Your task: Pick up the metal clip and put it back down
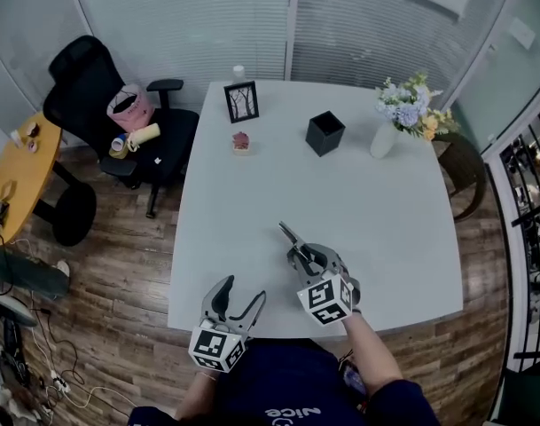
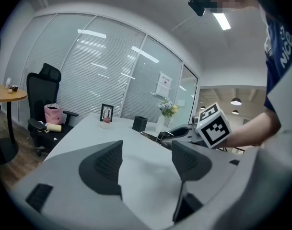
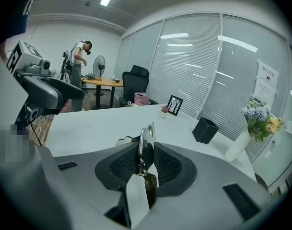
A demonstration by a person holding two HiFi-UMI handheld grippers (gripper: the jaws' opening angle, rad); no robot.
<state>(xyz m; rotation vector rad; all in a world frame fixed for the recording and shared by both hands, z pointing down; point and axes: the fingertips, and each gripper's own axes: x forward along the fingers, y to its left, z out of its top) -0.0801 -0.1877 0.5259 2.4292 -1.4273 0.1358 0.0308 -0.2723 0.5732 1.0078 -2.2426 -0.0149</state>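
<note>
The metal clip [image 1: 290,237] is a thin shiny clip, pinched upright between the pads of my right gripper [image 1: 302,255] and sticking out past its fingertips. It hangs just above the white table [image 1: 394,229], near the front edge. The right gripper view shows the clip [image 3: 146,145] squeezed in the shut jaws of my right gripper [image 3: 146,161]. My left gripper [image 1: 241,295] hovers over the table's front edge, left of the right one, open and empty. The left gripper view shows the wide-apart jaws of my left gripper [image 2: 146,159], with the clip [image 2: 152,137] ahead to the right.
At the table's far side stand a picture frame [image 1: 241,101], a small pink item [image 1: 240,141], a black box [image 1: 324,133] and a vase of flowers [image 1: 403,114]. A black office chair [image 1: 110,114] and a round yellow table [image 1: 21,171] are to the left. A person [image 3: 78,75] stands far off.
</note>
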